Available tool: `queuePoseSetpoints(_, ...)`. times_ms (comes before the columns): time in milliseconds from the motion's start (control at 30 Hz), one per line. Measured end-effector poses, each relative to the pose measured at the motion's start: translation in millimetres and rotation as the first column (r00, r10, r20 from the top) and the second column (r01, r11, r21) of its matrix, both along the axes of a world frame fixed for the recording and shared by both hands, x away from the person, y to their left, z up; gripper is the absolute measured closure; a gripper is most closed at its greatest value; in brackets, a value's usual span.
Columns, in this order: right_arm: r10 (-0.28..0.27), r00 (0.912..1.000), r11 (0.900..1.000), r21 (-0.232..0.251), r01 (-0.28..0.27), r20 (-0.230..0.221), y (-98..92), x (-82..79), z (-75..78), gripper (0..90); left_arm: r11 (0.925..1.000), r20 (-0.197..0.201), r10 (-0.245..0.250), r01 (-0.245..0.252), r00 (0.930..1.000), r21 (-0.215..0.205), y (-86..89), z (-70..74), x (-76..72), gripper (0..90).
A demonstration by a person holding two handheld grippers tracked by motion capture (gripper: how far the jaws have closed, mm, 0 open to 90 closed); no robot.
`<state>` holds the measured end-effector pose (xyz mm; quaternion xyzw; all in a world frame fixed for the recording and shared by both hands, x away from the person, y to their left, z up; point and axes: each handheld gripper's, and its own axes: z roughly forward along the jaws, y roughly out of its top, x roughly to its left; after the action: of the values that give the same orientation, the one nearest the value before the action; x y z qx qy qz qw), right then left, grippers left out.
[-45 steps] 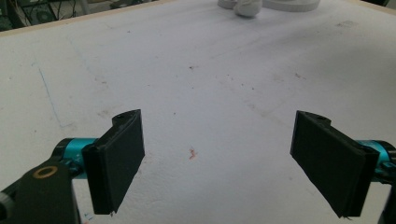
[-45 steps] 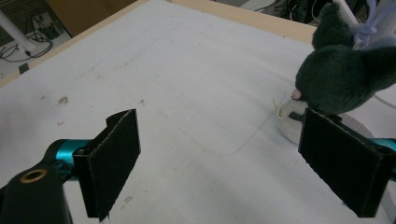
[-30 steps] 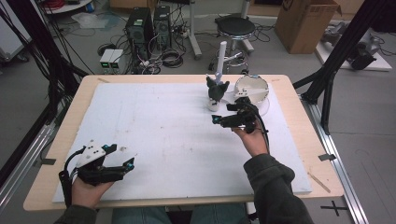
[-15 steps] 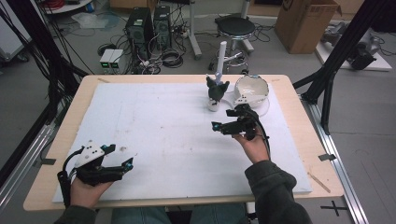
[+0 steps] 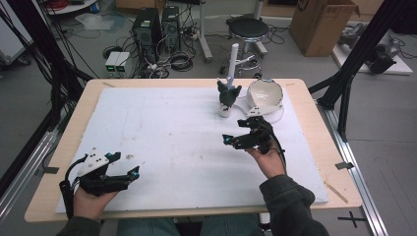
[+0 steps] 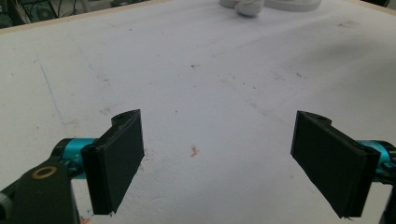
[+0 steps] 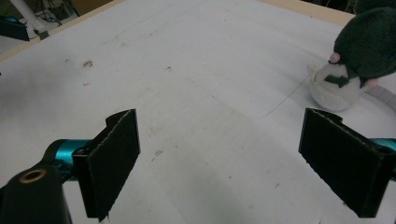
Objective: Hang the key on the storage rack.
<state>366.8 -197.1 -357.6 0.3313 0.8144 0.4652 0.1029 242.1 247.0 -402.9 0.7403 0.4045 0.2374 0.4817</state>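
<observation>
Right gripper (image 5: 235,133) hovering near table centre, jaws spread wide, holding nothing; dark plush toy (image 5: 228,93) sitting in a small white cup (image 5: 224,110) just beyond it, beside white bowl (image 5: 264,93); left gripper (image 5: 123,165) resting at near-left edge, jaws likewise apart

The white sheet (image 5: 162,132) lies bare across the left and centre of the high view, open ground for either gripper. What blocks passage is grouped at the upper right of the sheet: a dark plush toy (image 5: 228,94) on a small white cup (image 5: 224,110), with a white bowl (image 5: 264,93) just beside it.
</observation>
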Motion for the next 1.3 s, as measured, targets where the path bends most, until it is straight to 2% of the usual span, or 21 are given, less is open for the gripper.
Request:
queuePoseSetpoints(600, -0.009, 1.0, 1.0, -0.02, 0.009, -0.001, -15.6, -19.0, -18.5, 12.0, 1.0, -0.002, -0.007, 0.007, 1.0, 0.004, -0.5, -0.5, 0.1, 17.5)
queuePoseSetpoints(1033, -0.003, 0.9999, 1.0, 0.004, 0.003, 0.013, -27.8, -28.7, -28.0, 11.8, 0.9999, -0.002, -0.009, 0.009, 1.0, 0.009, -0.5, -0.9, 0.0, 17.4)
queuePoseSetpoints(1300, -0.01, 0.9998, 1.0, 0.003, 0.01, 0.019, -37.0, -34.1, -34.1, 11.7, 0.9999, -0.009, -0.006, 0.006, 0.9999, 0.009, -0.8, -1.6, 0.1, 17.4)
